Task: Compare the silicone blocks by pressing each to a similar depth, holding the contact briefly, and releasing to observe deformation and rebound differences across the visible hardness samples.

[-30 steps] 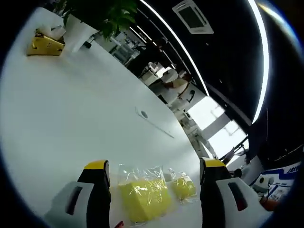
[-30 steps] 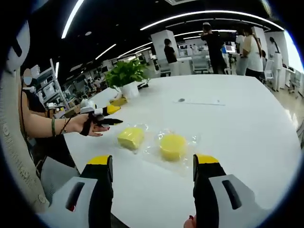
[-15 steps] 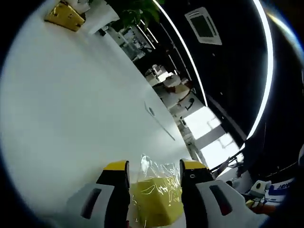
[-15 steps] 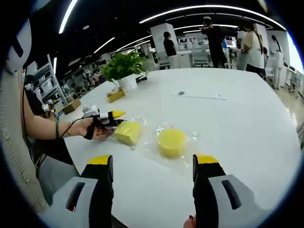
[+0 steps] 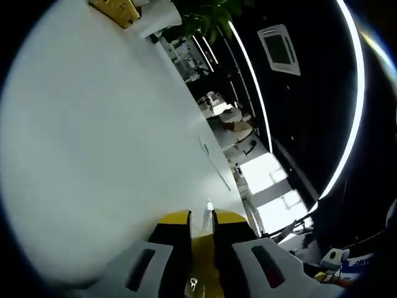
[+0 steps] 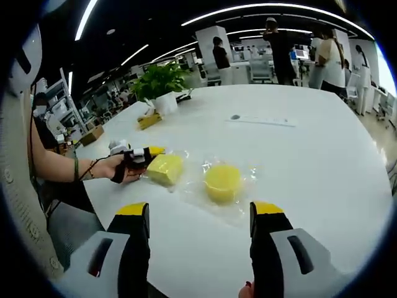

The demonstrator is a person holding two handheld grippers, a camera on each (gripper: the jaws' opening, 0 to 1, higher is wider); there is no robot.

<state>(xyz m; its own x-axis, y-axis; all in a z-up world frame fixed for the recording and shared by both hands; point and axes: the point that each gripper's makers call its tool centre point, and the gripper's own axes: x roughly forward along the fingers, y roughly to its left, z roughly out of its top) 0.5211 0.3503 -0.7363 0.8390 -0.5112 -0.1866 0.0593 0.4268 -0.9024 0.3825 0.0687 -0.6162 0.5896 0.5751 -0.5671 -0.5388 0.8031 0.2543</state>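
Observation:
A square yellow silicone block point(image 6: 164, 169) in clear wrap lies on the white table point(image 6: 298, 161); beside it on the right lies a round yellow block point(image 6: 222, 182), also wrapped. The left gripper point(image 6: 141, 155), held by a hand, has its jaws closed on the square block from the left. In the left gripper view the left gripper point(image 5: 201, 225) pinches that block point(image 5: 202, 257), with only a thin yellow strip and crinkled wrap showing between the jaws. My right gripper point(image 6: 200, 214) stands open, near the table's front edge, short of both blocks and holding nothing.
A potted plant point(image 6: 160, 81) and a small yellow box point(image 6: 147, 121) stand at the table's far left. A thin strip with a round disc point(image 6: 260, 120) lies further back. People stand in the background. The person's arm point(image 6: 56, 171) reaches in from the left.
The left gripper's jaws closed from wide open onto the square block, squeezing it. The right gripper stayed open and nearly still.

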